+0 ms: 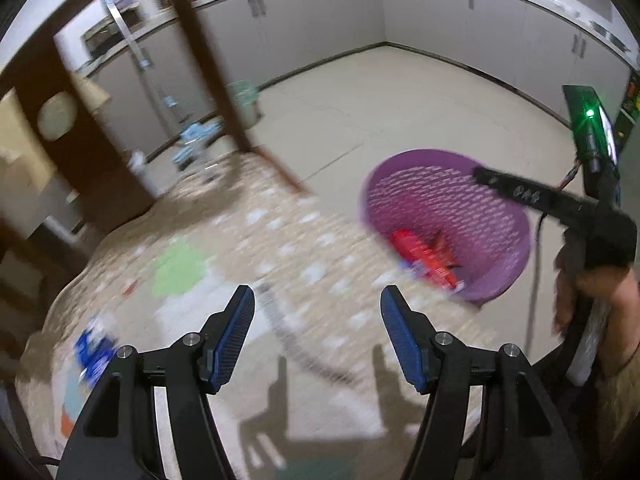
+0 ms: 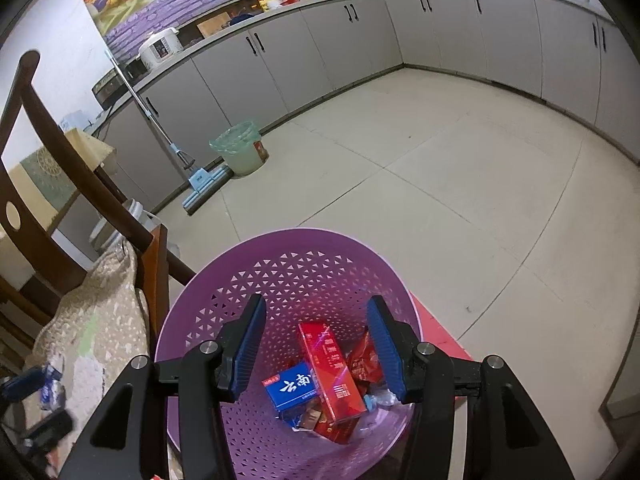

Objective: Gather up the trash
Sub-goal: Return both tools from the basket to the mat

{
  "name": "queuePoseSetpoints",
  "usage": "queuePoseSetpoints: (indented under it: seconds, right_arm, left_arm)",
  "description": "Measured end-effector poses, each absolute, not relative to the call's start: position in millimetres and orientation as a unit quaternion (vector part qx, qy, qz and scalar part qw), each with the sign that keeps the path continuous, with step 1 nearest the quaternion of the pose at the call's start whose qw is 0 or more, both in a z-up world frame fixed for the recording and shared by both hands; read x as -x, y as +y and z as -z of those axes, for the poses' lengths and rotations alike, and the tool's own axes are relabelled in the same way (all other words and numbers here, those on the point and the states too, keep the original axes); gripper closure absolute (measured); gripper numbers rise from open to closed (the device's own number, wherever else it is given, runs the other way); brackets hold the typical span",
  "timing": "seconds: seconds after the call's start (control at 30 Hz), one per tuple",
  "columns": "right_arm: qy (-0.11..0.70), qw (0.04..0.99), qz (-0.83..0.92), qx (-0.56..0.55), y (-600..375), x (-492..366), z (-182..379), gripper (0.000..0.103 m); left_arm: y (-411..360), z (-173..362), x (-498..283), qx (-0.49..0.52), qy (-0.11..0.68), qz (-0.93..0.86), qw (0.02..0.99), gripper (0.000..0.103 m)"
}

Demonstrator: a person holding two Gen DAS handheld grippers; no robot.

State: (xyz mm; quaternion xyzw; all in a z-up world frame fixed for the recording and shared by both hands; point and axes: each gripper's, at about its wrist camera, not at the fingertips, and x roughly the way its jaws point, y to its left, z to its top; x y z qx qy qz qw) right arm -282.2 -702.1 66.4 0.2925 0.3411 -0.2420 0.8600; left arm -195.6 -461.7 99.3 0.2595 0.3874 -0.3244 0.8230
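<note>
purple basket (image 1: 448,224) holds a red box; left gripper (image 1: 316,336) released, empty, over the cloth beside it; blue wrapper (image 1: 94,350) and scraps left there. right view: right gripper (image 2: 316,344) released above basket (image 2: 304,276); boxes (image 2: 320,380) inside. partly done.

Left wrist view smeared by motion: tablecloth (image 1: 280,248) pattern unreadable; blue packet (image 1: 94,350) print illegible; red carton (image 1: 420,258) blurred.
</note>
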Motion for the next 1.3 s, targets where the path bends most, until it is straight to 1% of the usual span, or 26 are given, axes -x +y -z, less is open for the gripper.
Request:
queuePoseSetpoints:
  seconds: [0.1,0.23,0.37,0.53,0.6,0.63,0.67,0.73,0.83,0.97,1.03,1.17,1.3]
  right_arm:
    - [0.346,0.863,0.252,-0.270,-693,281,-69,0.047]
    - [0.348,0.866,0.258,-0.251,-680,282,-72,0.045]
    - [0.350,0.869,0.265,-0.229,-659,284,-77,0.044]
    - [0.353,0.882,0.279,-0.140,-613,281,-87,0.044]
    - [0.360,0.889,0.259,-0.113,-587,281,-93,0.044]
    - [0.365,0.894,0.239,-0.105,-572,280,-96,0.042]
    - [0.371,0.897,0.217,-0.103,-559,278,-98,0.037]
    - [0.391,0.901,0.156,-0.110,-533,268,-100,0.032]
    - [0.424,0.896,0.064,-0.116,-491,240,-100,0.031]
    - [0.444,0.891,-0.026,-0.088,-430,198,-105,0.029]
    - [0.446,0.891,-0.061,-0.057,-397,175,-108,0.026]
    - [0.449,0.887,-0.108,0.027,-338,138,-109,0.024]
    - [0.452,0.876,-0.143,0.093,-295,105,-98,0.020]
  left_arm:
    - [-418,-103,184,-0.244,0.394,0.288,0.838,0.039]
    - [-343,-110,164,-0.189,0.418,0.228,0.859,0.039]
    - [-266,-112,154,-0.142,0.425,0.161,0.879,0.038]
    - [-191,-105,161,-0.145,0.417,0.098,0.892,0.036]
    - [-165,-100,163,-0.142,0.423,0.088,0.891,0.036]
    - [-156,-98,164,-0.138,0.425,0.083,0.891,0.036]
    - [-145,-94,165,-0.132,0.428,0.076,0.891,0.036]
    - [-130,-87,164,-0.114,0.436,0.067,0.890,0.036]
    - [-115,-74,162,-0.078,0.456,0.068,0.884,0.036]
    - [-105,-67,162,-0.066,0.461,0.071,0.882,0.036]
    - [-101,-66,161,-0.066,0.461,0.071,0.882,0.036]
    - [-90,-66,155,-0.054,0.462,0.070,0.883,0.036]
    - [-78,-64,147,-0.043,0.465,0.065,0.882,0.036]
